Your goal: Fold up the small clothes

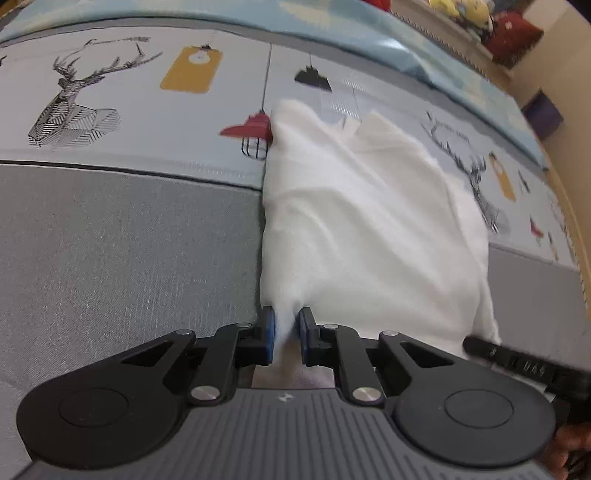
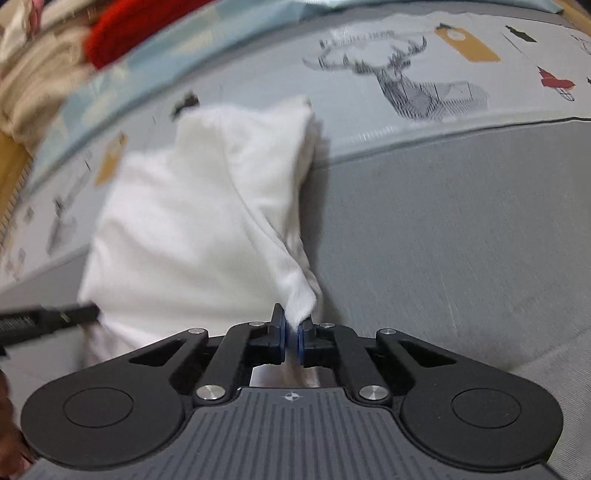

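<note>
1. One white garment (image 1: 369,229) is lying on the grey and light blue printed bed cover (image 1: 129,236). In the left wrist view it is filling the centre and right of the frame. In the right wrist view the same garment (image 2: 192,221) is sitting in the centre left. What kind of clothing it is cannot be made out, since it is bunched and partly folded over itself.

2. The left gripper (image 1: 286,332) is pinching a gathered near corner of the white garment at the lower centre of its frame. Its blue pads (image 1: 269,334) are pressing on a thick tuft of cloth, so a gap is showing between them.

3. The right gripper (image 2: 291,338) is pinching the garment's other near corner at the lower centre of its frame. Its blue pads are almost meeting, with only a thin twist of white cloth between them.

4. The near hem of the garment is being hidden behind each gripper's black body, so how it is lying between the two corners cannot be seen.

5. Each view is catching the other tool only as a black bar at the frame's edge: lower right in the left wrist view, lower left in the right wrist view. Their tips are being hidden by the cloth.

6. Part of a hand is being cut off at the lower right corner of the left wrist view.

7. The right wrist view is blurred toward its left side. A red item (image 2: 147,26) and beige striped fabric (image 2: 33,85) in its upper left are too smeared to name.

8. Printed stag heads are showing on the cover: two in the left wrist view, one in the right wrist view.
</note>
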`<state>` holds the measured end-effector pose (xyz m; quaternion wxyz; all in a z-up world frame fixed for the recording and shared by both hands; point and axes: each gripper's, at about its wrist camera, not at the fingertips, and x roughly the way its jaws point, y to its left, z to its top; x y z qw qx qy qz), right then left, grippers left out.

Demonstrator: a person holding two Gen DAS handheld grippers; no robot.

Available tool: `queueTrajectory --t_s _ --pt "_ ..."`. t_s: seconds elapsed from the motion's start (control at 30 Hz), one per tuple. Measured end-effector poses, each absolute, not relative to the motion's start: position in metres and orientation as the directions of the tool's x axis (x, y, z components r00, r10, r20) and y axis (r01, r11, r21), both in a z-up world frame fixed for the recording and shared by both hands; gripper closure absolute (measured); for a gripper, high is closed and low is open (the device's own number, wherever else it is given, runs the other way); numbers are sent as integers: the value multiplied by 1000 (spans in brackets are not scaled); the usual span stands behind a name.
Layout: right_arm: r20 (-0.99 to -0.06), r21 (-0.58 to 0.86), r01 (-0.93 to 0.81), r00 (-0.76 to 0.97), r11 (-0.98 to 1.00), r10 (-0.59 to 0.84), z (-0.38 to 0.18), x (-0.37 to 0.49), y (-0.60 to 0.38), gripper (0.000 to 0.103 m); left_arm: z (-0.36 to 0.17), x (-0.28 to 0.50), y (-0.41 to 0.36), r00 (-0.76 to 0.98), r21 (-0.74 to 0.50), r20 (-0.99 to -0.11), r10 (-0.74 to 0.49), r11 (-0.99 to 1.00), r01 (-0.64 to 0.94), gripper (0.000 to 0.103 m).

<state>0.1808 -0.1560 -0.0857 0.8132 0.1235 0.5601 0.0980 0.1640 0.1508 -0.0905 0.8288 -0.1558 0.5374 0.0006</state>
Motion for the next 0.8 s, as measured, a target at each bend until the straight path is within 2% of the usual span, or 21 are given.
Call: queueTrajectory --t_s 0.07,0.13,0.23,0.3,0.43,0.47,0.53,0.57,0.67,0.7,0.73,0.77,0.8 --pt "-879 312 -3 379 950 290 -80 180 -157 95 -89 161 145 413 -231 -897 -156 963 -138 83" --pt "-867 307 -22 404 951 290 -73 177 -157 86 -85 154 144 426 -209 -895 -133 968 -137 83" --pt "-895 241 -102 361 965 262 -77 172 -148 86 -92 148 142 389 -191 -911 -134 975 -112 83" --pt "-931 154 -113 317 982 182 -88 171 -147 74 -107 147 138 320 -154 -940 -116 983 -96 80" --pt "-932 150 -60 324 987 161 -83 168 -158 73 -103 138 137 339 -130 -936 -91 987 -95 75" --pt "-932 137 -58 330 989 149 -80 166 -160 70 -100 135 135 347 -117 -935 -79 989 -92 73" --pt "-925 107 -48 362 993 117 -70 157 -163 54 -90 126 131 366 -70 -930 -35 994 -82 68" --pt "-918 89 -45 383 995 99 -63 151 -166 53 -84 121 128 376 -54 -926 -21 996 -77 66" --pt "-876 39 -39 480 998 53 -40 133 -176 54 -51 97 122 458 -37 -889 -1 997 -69 42" --pt "-852 50 -46 519 998 67 -29 126 -180 54 -39 88 119 490 -36 -872 4 997 -72 26" --pt "-821 71 -54 564 996 89 -15 118 -184 53 -26 77 116 528 -30 -849 14 997 -74 16" --pt "-789 90 -63 605 994 110 -4 110 -187 52 -14 67 113 560 -22 -828 22 997 -72 15" --pt "-745 108 -80 653 991 134 11 98 -189 46 -3 55 108 595 -12 -803 26 998 -60 15"
